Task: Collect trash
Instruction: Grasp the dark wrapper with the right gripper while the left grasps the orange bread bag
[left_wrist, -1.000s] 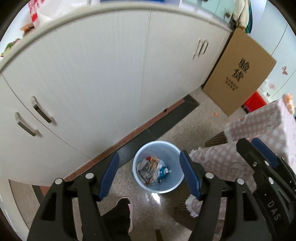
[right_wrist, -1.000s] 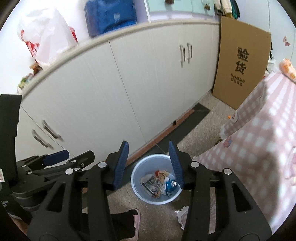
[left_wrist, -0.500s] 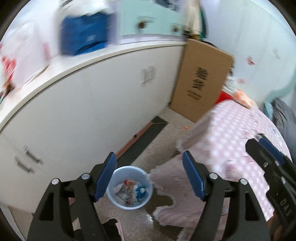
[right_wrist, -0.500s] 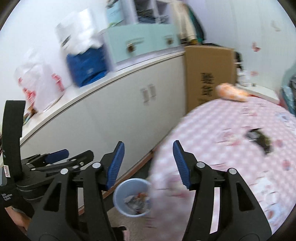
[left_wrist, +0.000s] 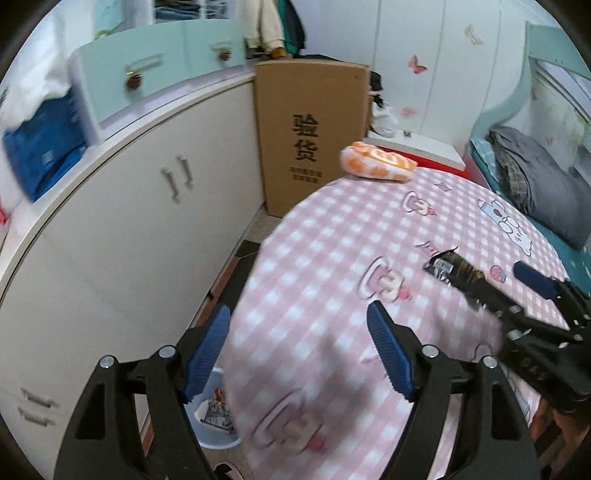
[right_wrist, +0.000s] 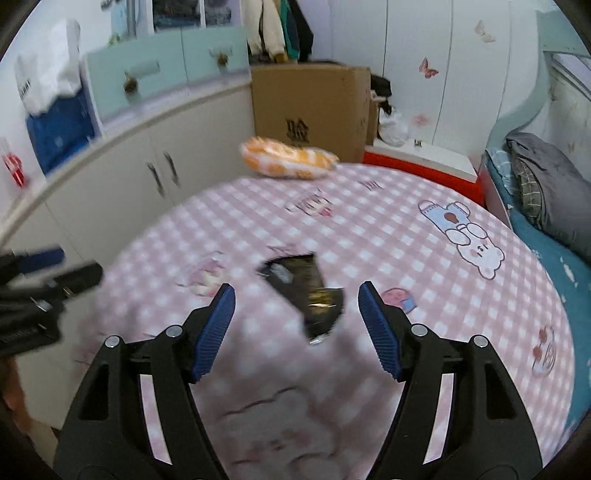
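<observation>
A black snack wrapper (right_wrist: 306, 291) lies flat on the pink checked tablecloth (right_wrist: 388, 229). My right gripper (right_wrist: 297, 325) hovers just short of it with its jaws opening and nothing between its blue pads. In the left wrist view the same wrapper (left_wrist: 452, 269) sits to the right, with the right gripper (left_wrist: 496, 278) beside it. My left gripper (left_wrist: 297, 350) is open and empty over the table's left edge. Below that edge stands a light blue bin (left_wrist: 210, 424) with wrappers inside. An orange and white bag (right_wrist: 288, 158) rests at the table's far side.
White cabinets (left_wrist: 129, 229) run along the left, with a narrow floor strip between them and the table. A tall cardboard box (left_wrist: 310, 133) leans at the far end. A bed (right_wrist: 539, 206) with grey bedding borders the table on the right. The left gripper (right_wrist: 70, 264) shows at the left.
Both grippers have swung up and to the right, from over the blue bin to over the pink table. The right gripper's jaws have spread wider. The black wrapper has come into view.
</observation>
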